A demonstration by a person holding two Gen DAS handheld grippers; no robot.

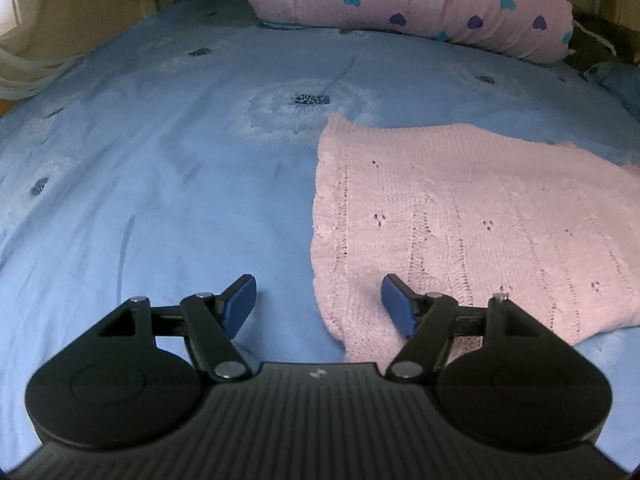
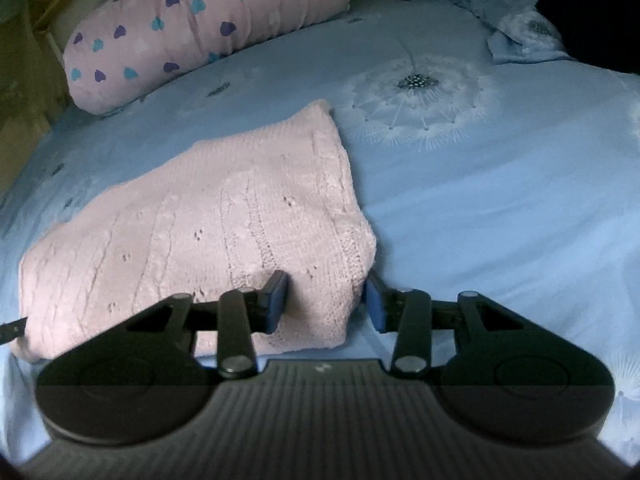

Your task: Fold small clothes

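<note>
A pink knitted garment (image 1: 460, 220) lies folded flat on the blue dandelion-print bed sheet (image 1: 160, 200). My left gripper (image 1: 318, 286) is open wide at the garment's near left corner. One of its fingers is over the sheet, the other is over the knit, and neither pad presses on anything. In the right wrist view the same garment (image 2: 200, 220) fills the left half. My right gripper (image 2: 326, 282) is at the near right corner, and the bunched corner fills the gap between its blue pads (image 2: 276, 304).
A pink quilt roll with heart print (image 1: 400, 0) lies along the far edge of the bed. At the far right in the right wrist view are a blue pillow (image 2: 520, 36) and a dark cloth (image 2: 592, 24). Bare sheet (image 2: 500, 200) spreads to the right of the garment.
</note>
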